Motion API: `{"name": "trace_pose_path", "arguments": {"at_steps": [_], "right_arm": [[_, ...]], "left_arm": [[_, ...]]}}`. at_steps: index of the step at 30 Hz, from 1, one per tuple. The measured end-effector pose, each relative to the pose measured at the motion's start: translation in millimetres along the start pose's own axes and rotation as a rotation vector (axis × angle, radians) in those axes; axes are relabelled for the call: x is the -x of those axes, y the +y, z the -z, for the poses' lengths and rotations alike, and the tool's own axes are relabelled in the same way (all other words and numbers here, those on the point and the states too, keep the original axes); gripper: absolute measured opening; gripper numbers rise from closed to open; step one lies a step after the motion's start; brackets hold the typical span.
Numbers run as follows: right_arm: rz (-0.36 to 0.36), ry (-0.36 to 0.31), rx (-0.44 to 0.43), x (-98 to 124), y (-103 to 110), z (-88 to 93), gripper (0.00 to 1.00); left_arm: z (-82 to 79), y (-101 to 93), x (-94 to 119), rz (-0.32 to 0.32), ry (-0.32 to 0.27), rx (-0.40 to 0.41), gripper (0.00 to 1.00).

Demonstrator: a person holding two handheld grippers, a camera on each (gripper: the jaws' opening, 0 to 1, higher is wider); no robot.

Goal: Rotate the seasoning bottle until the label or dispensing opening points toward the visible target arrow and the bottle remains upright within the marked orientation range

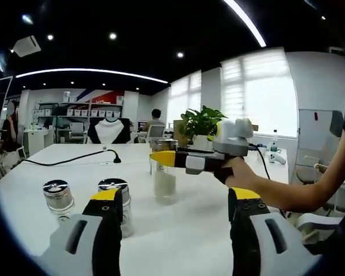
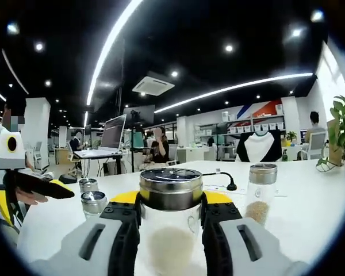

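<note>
My right gripper (image 2: 171,211) is shut on a glass seasoning bottle (image 2: 170,198) with a metal lid and pale grains inside; the bottle stands upright between the two jaws. From the left gripper view, the same bottle (image 1: 164,175) sits on the white table (image 1: 190,230) with the right gripper (image 1: 163,158) reaching in from the right, a hand behind it. My left gripper (image 1: 175,198) is open with a wide gap and holds nothing. It hangs over the table just in front of that bottle. The left gripper (image 2: 37,187) also juts in at the left edge.
Two more metal-lidded jars (image 1: 57,198) (image 1: 118,192) stand left of my left jaw. Another jar of tan grains (image 2: 261,192) stands to the right of the held bottle. A black cable with a plug (image 1: 112,156) crosses the table's far side. A potted plant (image 1: 201,123) stands behind.
</note>
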State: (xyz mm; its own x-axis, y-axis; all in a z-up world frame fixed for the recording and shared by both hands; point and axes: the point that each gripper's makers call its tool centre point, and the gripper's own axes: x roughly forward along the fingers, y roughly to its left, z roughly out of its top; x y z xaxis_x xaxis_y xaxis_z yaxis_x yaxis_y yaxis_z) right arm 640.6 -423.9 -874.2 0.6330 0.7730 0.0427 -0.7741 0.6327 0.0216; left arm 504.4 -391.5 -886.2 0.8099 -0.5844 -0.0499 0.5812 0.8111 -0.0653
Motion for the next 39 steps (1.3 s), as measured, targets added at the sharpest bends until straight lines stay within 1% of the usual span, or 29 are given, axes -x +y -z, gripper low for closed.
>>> {"name": "trace_pose_path", "arguments": {"at_steps": [4,7,11,14,16,17,18,22,25,29,32,35,37,39], "right_arm": [[-0.008,-0.003,-0.008,6.6,5.6,-1.9,0.38],[-0.025,-0.011,-0.02,10.2,14.5,-4.1,0.38],[-0.055,-0.013,-0.012,12.8,25.3,-4.5,0.38],[-0.083,-0.018,-0.027,16.7,35.0,-4.3,0.38],[-0.089,-0.015,-0.023,18.6,39.4,-4.1,0.38],[-0.093,-0.013,-0.016,20.0,42.0,-4.1,0.38],[-0.096,-0.014,-0.013,21.5,44.3,-4.6,0.38],[-0.118,-0.024,-0.034,29.2,55.6,-8.0,0.38],[-0.137,-0.029,-0.045,32.8,62.6,-10.3,0.38],[-0.154,-0.032,-0.03,38.1,73.6,-13.8,0.38],[-0.168,-0.035,-0.021,41.9,79.9,-17.2,0.38],[-0.179,-0.04,-0.024,44.1,85.9,-19.6,0.38],[-0.193,-0.038,-0.014,44.7,92.6,-20.3,0.38],[-0.199,-0.04,-0.014,45.1,96.3,-20.8,0.38]], "left_arm": [[2.2,-1.6,-1.4,0.0,0.01,-0.017,0.79],[1.6,-1.6,-3.1,-0.002,-0.004,-0.007,0.78],[3.0,-8.8,-9.5,0.002,0.002,-0.021,0.78],[4.6,-12.4,-12.4,0.006,0.009,-0.035,0.77],[6.3,-13.9,-13.5,0.009,0.015,-0.04,0.78],[5.2,-13.7,-13.3,0.005,0.003,-0.034,0.78],[5.7,-14.4,-13.1,0.006,0.004,-0.037,0.78],[13.8,-13.0,-13.3,-0.014,0.041,-0.087,0.77],[17.5,-11.6,-14.5,-0.025,0.043,-0.092,0.77],[22.1,-10.2,-14.7,-0.036,0.05,-0.088,0.76],[21.1,-10.1,-15.0,-0.045,0.047,-0.101,0.75],[15.4,-11.5,-15.8,-0.04,0.021,-0.109,0.69],[9.4,-12.3,-16.8,-0.042,-0.003,-0.123,0.69],[7.6,-13.5,-17.7,-0.042,-0.004,-0.131,0.69]]}}
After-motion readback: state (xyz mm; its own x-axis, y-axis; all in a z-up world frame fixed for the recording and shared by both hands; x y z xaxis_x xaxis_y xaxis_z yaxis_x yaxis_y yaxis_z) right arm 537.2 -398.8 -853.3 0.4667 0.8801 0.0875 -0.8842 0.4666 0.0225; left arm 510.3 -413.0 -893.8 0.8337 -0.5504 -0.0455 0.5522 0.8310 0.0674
